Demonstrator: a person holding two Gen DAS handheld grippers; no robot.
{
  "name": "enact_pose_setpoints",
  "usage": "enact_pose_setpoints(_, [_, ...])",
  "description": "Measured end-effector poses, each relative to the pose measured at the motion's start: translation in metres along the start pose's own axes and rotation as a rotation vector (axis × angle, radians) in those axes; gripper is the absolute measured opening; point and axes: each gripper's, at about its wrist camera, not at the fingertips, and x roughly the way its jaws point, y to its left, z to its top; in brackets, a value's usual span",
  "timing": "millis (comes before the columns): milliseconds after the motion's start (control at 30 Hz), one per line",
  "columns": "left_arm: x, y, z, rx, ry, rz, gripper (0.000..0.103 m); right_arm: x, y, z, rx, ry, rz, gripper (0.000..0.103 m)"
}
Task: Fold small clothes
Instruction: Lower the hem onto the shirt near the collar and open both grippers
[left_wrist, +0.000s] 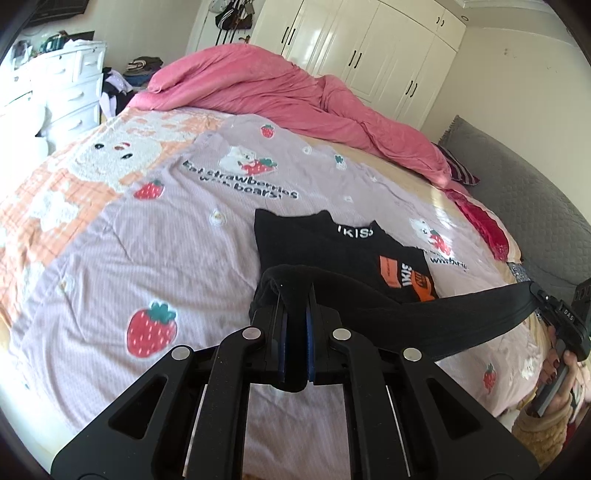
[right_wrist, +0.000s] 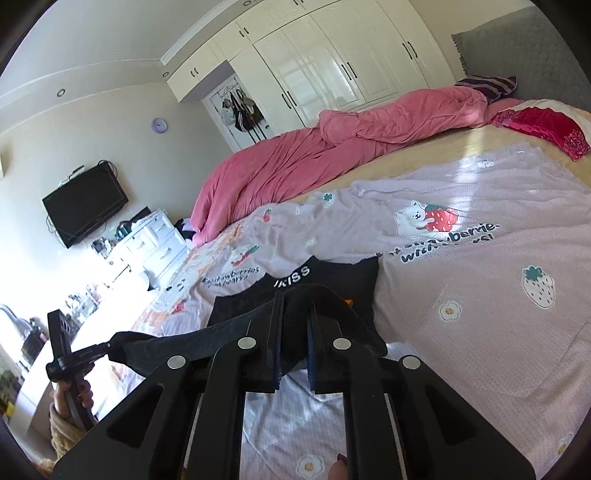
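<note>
stretching the black shirt's (left_wrist: 332, 251) hem, both tongs (left_wrist: 295, 295) (right_wrist: 295, 314) clamp it above bedspread (left_wrist: 147, 258).

Left hand-held gripper (left_wrist: 295, 314): jaws clamped tight on black cloth, pointed downward at a slant.
Right hand-held gripper (right_wrist: 295, 321): jaws pinched on black cloth, tilted slightly downward.
Right hand (left_wrist: 557, 384): wrapped around its handle, seen at the frame edge.

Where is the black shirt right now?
The black shirt lies on the strawberry blanket, its near edge lifted between the left gripper and the right gripper, with the pink duvet beyond.
</note>
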Motion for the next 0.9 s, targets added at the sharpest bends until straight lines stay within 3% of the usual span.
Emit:
enact_pose_setpoints(500, [0.028, -0.014, 0.024, 0.063, -0.019, 0.082, 0.002, 0.031, -0.003, 0.021, -0.032, -0.017, -0.063, 0.009])
enact_pose_setpoints(900, [0.061, 0.001, 0.031, 0.003, -0.002, 0.085, 0.002, 0.061, -0.011, 0.025, -0.026, -0.008, -0.109, 0.009])
